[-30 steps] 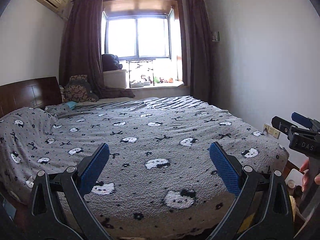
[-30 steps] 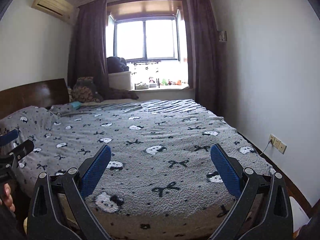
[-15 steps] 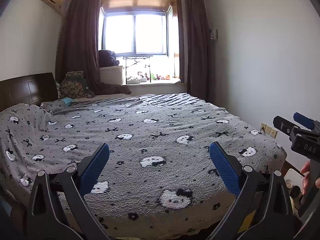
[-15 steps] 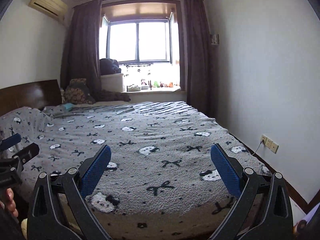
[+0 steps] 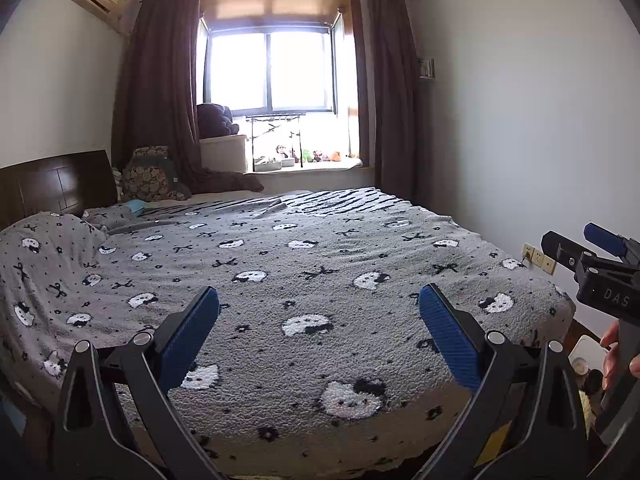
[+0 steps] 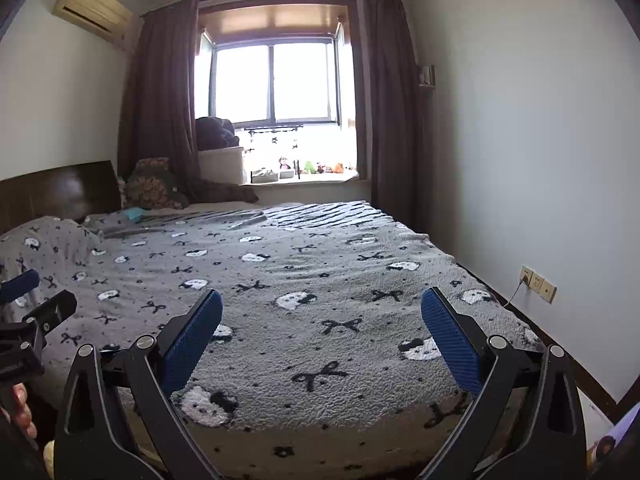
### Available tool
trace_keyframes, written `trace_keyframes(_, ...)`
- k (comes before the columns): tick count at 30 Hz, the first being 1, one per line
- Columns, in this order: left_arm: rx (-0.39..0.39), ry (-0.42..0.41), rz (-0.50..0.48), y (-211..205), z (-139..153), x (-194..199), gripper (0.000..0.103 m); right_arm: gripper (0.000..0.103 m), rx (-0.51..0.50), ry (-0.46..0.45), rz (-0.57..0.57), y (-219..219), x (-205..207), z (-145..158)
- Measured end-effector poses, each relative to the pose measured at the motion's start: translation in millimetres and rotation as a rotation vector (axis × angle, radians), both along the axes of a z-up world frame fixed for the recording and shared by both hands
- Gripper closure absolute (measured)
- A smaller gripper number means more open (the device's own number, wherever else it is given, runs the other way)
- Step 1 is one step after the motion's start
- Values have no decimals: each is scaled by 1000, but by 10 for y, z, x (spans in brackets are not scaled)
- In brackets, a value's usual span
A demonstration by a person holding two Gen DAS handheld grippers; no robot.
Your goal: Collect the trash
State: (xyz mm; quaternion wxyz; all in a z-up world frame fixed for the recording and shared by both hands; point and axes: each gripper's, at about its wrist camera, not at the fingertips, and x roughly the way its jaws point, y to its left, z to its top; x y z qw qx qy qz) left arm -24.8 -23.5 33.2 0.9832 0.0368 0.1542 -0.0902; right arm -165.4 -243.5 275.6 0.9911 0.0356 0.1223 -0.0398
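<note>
My left gripper point(image 5: 320, 300) is open and empty, held at the foot of a bed point(image 5: 304, 264) with a grey cat-and-bow blanket. My right gripper point(image 6: 322, 304) is also open and empty, beside it on the right; it shows at the right edge of the left wrist view point(image 5: 600, 264). The left gripper shows at the left edge of the right wrist view point(image 6: 28, 312). No clear piece of trash shows on the blanket. A small light blue item point(image 5: 138, 205) lies near the pillows; I cannot tell what it is.
A dark wooden headboard point(image 5: 56, 184) stands at the left. A window sill point(image 5: 304, 164) with small toys lies behind the bed. A wall socket point(image 6: 538, 283) is on the right wall. Small items point(image 5: 584, 364) sit on the floor by the bed's right corner.
Both views have shifted a little: the bed sits slightly lower and the cameras tilt up a bit. Both grippers stay open.
</note>
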Motion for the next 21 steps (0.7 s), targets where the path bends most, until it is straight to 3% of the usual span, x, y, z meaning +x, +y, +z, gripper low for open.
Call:
trace_keyframes(3,1,-4,-2,-4,7,-11,8,3,-1,1,-2,17,-76,-147)
trace_keyframes(21,9,-9,-7,-28,27,-35,8,3,-5,-2,13,116,11,-220)
